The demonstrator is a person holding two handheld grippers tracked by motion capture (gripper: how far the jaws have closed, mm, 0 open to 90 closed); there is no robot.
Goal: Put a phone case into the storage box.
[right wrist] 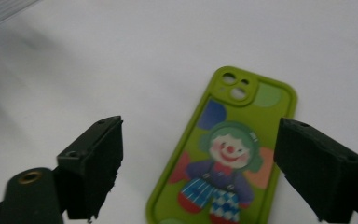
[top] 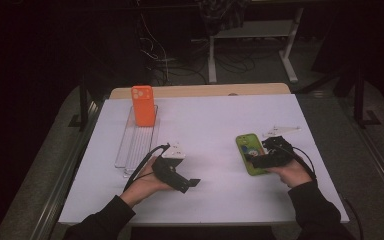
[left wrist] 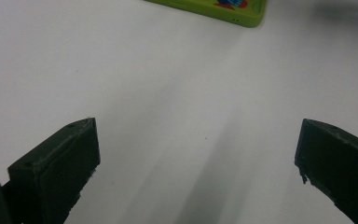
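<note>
Green phone case point(right wrist: 223, 154) flat between wide-apart right claw point(right wrist: 198, 163) jaws, untouched.

Dim surroundings, bright tabletop, soft blur

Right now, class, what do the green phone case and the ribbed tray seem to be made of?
Green phone case: probably soft silicone or rubbery plastic, matt, with rounded edges, no glare and a printed clown figure. Ribbed tray: apparently clear hard plastic, glossy; the white table shows through its ridges.
</note>
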